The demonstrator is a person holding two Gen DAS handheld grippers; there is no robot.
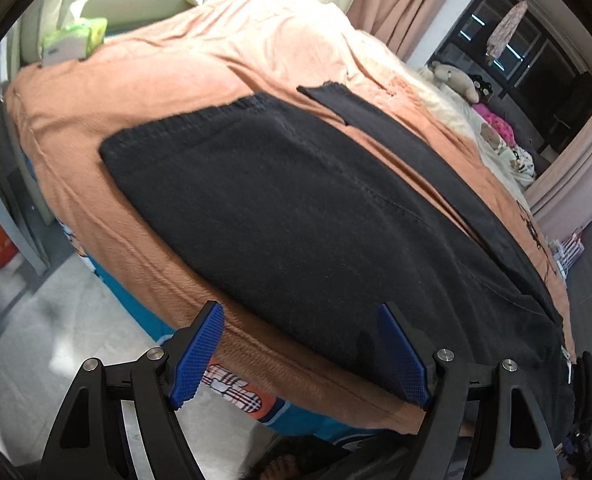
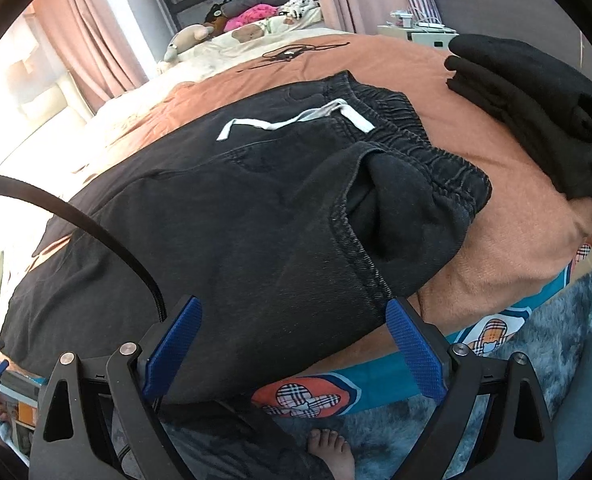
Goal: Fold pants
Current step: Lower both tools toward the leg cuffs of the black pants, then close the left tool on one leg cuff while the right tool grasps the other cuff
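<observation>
- Left gripper (image 1: 300,350) hangs at the bed's near edge, its 2 blue pads spread wide, gripping nothing.
- Right gripper (image 2: 293,344) likewise gapes, hovering over the hip of the pants (image 2: 231,216).
- The black pants lie flat on the orange blanket (image 1: 167,68); legs reach leftward, and the waistband with its white drawstring (image 2: 296,118) sits right.
- Farther right, a stack of folded black clothes (image 2: 536,104).
- Beyond, a tissue pack (image 1: 75,40) and stuffed toys (image 2: 191,38).
</observation>
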